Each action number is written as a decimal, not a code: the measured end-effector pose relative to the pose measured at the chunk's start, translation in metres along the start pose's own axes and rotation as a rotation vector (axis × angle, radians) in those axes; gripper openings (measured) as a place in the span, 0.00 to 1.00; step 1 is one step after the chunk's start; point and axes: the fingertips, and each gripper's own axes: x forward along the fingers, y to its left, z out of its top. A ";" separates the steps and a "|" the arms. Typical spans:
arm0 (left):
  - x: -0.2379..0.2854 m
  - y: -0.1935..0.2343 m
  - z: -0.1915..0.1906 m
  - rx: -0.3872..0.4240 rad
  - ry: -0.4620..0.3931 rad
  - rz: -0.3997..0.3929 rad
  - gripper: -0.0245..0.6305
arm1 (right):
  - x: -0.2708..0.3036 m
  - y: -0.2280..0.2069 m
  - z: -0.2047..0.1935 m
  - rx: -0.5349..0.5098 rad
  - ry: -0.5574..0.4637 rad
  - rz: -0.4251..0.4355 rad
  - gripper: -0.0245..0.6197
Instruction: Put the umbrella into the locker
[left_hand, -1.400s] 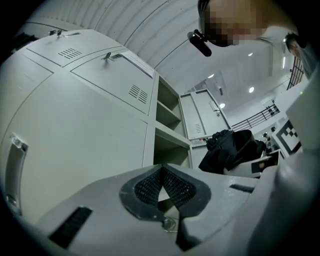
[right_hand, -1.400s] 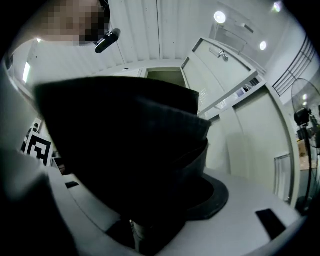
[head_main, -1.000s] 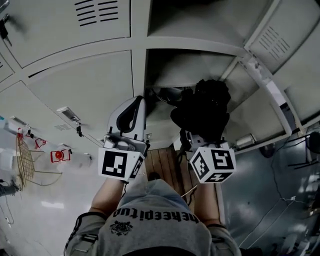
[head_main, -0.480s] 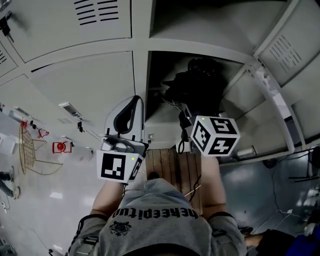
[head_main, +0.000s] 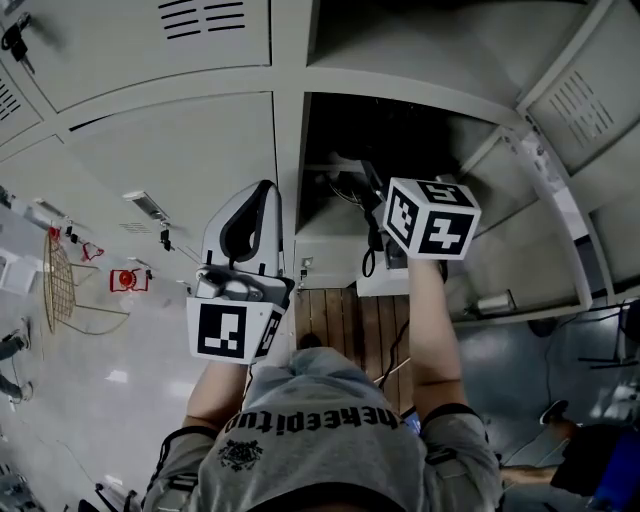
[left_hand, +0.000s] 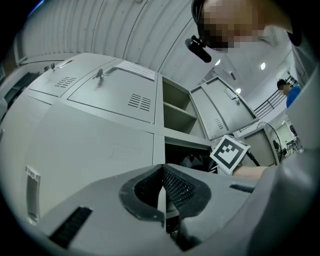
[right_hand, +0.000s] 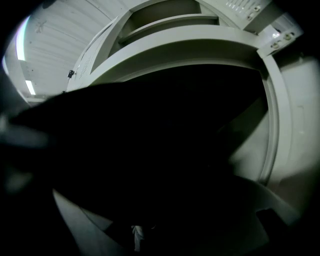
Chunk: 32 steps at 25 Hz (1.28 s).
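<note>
Grey closed locker doors (head_main: 170, 150) fill the left. Before them the left hand-held gripper (head_main: 262, 190) has its jaws pressed together, empty. Right of it, the right hand-held gripper (head_main: 378, 225) reaches into the open locker (head_main: 420, 92), jaws wide around the black umbrella (right_hand: 150, 160) held inside.
</note>
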 end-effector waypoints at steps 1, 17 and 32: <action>-0.001 0.000 0.001 0.004 -0.001 0.002 0.04 | 0.003 0.000 0.002 -0.008 0.003 -0.001 0.46; -0.014 0.008 0.010 0.032 -0.004 0.037 0.04 | 0.043 -0.011 0.024 -0.018 0.004 -0.020 0.47; -0.016 0.016 0.016 0.048 -0.014 0.062 0.04 | 0.069 -0.025 0.027 0.009 0.018 -0.042 0.48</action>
